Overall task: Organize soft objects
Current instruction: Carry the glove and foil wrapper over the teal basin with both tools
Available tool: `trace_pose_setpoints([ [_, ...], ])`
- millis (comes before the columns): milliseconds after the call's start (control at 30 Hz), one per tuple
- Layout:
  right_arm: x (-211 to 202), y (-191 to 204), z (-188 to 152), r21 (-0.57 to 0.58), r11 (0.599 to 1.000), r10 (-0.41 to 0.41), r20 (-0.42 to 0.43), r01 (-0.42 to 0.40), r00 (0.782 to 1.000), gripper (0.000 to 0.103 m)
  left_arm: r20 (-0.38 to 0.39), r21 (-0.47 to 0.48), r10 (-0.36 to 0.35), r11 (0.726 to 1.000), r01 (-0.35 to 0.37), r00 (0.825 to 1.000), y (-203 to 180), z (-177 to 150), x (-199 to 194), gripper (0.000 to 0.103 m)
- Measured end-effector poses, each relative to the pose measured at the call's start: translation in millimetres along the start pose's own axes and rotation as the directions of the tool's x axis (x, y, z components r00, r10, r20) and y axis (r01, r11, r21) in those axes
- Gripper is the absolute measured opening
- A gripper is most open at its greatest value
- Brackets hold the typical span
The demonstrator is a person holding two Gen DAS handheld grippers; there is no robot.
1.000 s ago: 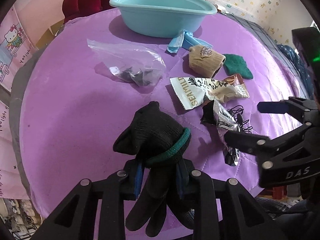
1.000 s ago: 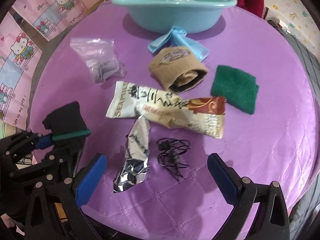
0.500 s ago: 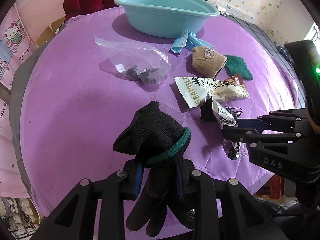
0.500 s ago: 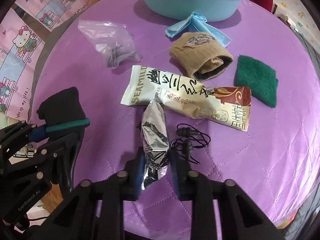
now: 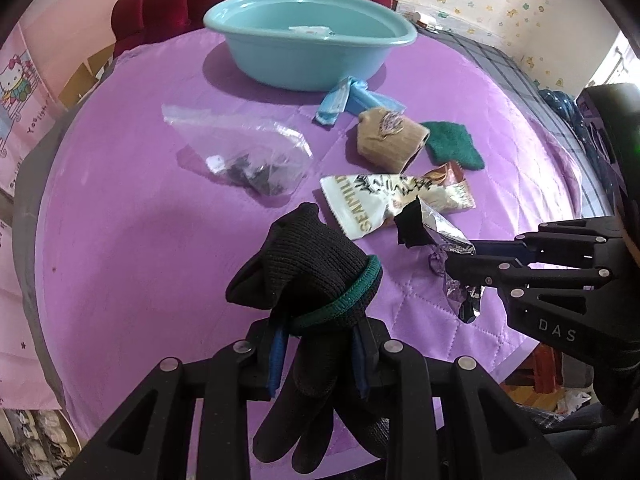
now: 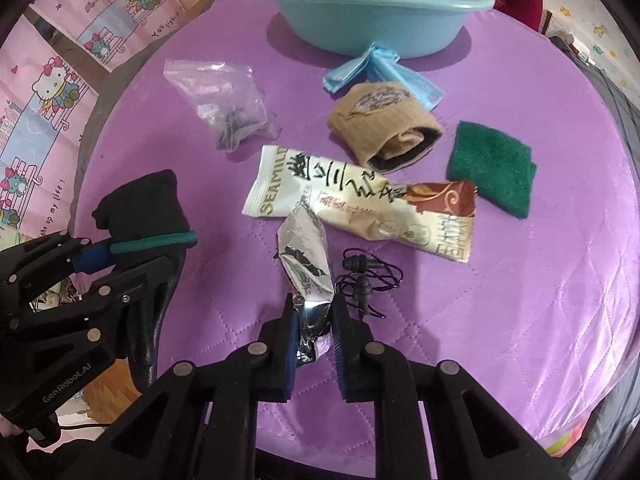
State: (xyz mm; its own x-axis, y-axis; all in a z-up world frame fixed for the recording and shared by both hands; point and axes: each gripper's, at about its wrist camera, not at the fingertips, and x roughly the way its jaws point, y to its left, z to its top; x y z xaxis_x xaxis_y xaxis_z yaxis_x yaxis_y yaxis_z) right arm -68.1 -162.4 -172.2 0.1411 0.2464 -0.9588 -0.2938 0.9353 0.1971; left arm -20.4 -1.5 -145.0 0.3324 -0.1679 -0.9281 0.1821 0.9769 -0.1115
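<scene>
Left tongs (image 5: 318, 354) are clamped on a black knit glove (image 5: 308, 276) with a green cuff band, the cuff bunched above the blue pads (image 5: 275, 354) and the glove's digits hanging below, all of it held over the near part of the purple quilted worktop (image 5: 132, 240). Behind it on the worktop lies a clear plastic bag (image 5: 244, 152) with small dark pieces inside. Farther back stands a light blue basin (image 5: 310, 48), and just in front of it a folded pale blue cloth (image 5: 352, 96). Next comes a tan rolled sock (image 5: 390, 142) with a dark lining, then a white and brown snack packet (image 6: 360, 204) printed SEAMILD, lying slantwise in front of the sock. A green scouring pad (image 6: 494, 166) sits just right of the sock. Right tongs (image 6: 314, 328) are closing on the near end of a crumpled silver foil wrapper (image 6: 306, 256), which stands between the blue pads and is pressed by them; its far end overlaps the snack packet's edge. Just right of the wrapper a tangle of black earphones (image 6: 364, 280) rests on the worktop.
</scene>
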Motion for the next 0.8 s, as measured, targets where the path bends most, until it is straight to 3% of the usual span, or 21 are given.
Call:
trace_pose_setpoints([
  [800, -66, -25, 44, 0.029, 0.999, -0.033, 0.160, 0.029, 0.987, 0.015, 0.123, 0.126, -0.028, 0.992, 0.012, 0.992, -24, 69, -44, 0.030],
])
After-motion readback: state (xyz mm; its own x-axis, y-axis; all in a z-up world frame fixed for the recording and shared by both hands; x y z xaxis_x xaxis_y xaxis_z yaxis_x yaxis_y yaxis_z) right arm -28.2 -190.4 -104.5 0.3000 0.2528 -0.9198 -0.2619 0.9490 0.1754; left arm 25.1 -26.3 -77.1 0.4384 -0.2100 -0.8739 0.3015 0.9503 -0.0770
